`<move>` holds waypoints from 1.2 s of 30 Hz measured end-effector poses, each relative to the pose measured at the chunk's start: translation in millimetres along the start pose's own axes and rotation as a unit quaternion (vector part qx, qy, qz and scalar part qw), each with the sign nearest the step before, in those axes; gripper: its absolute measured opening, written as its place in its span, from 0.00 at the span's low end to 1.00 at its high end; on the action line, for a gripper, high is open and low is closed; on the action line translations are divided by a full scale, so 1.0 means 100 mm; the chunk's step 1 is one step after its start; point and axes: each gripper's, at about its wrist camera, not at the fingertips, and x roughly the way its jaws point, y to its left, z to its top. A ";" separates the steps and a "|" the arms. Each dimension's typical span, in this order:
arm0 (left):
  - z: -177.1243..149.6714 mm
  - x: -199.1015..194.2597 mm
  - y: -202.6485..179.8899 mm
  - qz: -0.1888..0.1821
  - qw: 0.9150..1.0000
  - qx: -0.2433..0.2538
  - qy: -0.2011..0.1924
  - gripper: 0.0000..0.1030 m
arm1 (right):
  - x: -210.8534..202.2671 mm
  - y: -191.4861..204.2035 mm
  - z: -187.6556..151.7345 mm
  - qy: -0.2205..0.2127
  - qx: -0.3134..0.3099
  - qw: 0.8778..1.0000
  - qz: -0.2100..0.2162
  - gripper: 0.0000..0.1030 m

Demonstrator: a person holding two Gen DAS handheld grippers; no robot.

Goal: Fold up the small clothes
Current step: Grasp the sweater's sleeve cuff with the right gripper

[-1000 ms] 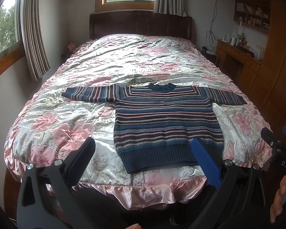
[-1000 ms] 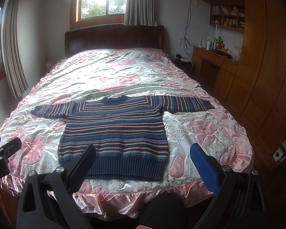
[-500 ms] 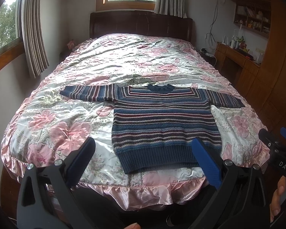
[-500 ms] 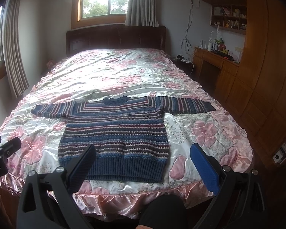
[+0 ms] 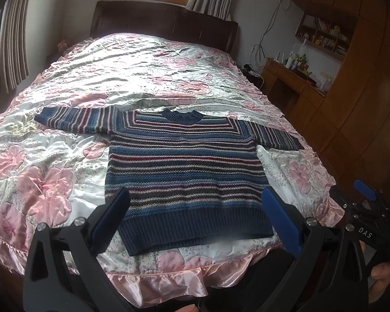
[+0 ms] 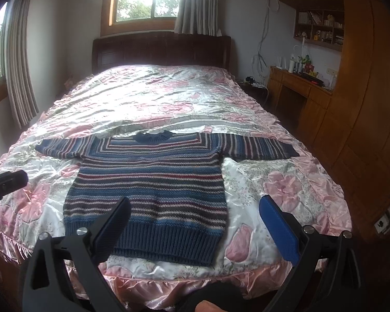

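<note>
Beyond both spread tongs, flat sweater [image 5: 184, 166] on bedspread [image 5: 132, 70]

Two wrist fisheyes at the bed's foot, facing the headboard, sharing the striped knitted blue sweater [image 5: 184, 171] [image 6: 153, 182], left view nearer.

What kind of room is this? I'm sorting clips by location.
A home bedroom, most likely: a bed with a dark headboard, curtains at the window, and a wooden desk. A striped sweater lies flat on the bed.
</note>
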 end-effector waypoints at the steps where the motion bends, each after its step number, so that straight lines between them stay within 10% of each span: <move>1: 0.03 0.06 -0.02 0.008 1.000 0.008 0.000 0.97 | 0.07 -0.05 0.00 -0.002 0.003 1.000 0.006 0.96; 12: 0.36 0.86 -0.38 -0.024 0.998 0.053 0.004 0.97 | 1.60 -1.47 0.10 0.118 0.140 0.981 0.058 0.96; 19: 0.35 1.45 -0.74 -0.039 0.995 0.087 0.028 0.97 | 2.77 -2.80 -0.11 0.184 0.407 0.881 0.153 0.88; 26: 0.31 1.91 -0.96 -0.065 0.992 0.100 0.043 0.97 | 3.58 -3.89 -0.09 0.152 0.540 0.810 0.171 0.85; 33: 0.25 2.37 -0.97 -0.069 0.992 0.083 0.071 0.97 | 4.11 -4.54 0.15 0.119 0.550 0.810 0.164 0.84; 36: 0.24 2.60 -0.97 -0.073 0.991 0.072 0.090 0.97 | 4.35 -4.68 0.18 0.113 0.541 0.818 0.161 0.67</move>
